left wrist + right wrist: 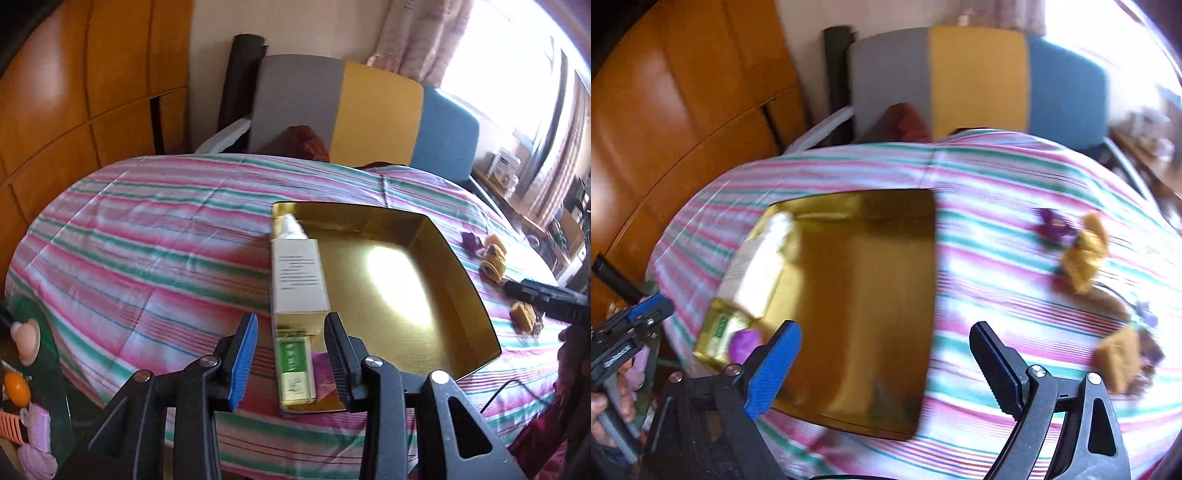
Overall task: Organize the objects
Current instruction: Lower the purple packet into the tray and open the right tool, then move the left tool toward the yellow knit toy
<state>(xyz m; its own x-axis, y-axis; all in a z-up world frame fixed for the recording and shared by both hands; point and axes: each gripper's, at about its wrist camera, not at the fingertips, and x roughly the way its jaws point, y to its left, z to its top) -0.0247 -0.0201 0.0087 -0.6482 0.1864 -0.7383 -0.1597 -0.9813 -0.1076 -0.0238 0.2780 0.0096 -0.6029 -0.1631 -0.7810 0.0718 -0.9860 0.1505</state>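
Left hand-held gripper [291, 354] is released, jaws apart above the box [300, 275] lying along the tray's [461, 266] left wall. Right hand-held gripper [886, 363] is released, empty. Fetch the sponges [1084, 253] beside the tray; lower squarely.

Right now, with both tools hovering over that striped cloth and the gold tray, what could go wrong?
The white box lies lengthwise over the gold tray wall, with its green and gold end on the cloth outside; a nudge from the open left tool might tip it out.

The wrapped sweets sit loose on the striped cloth, so the open right tool could scatter them.

The right view is blurred, suggesting quick motion, which may spoil aim.
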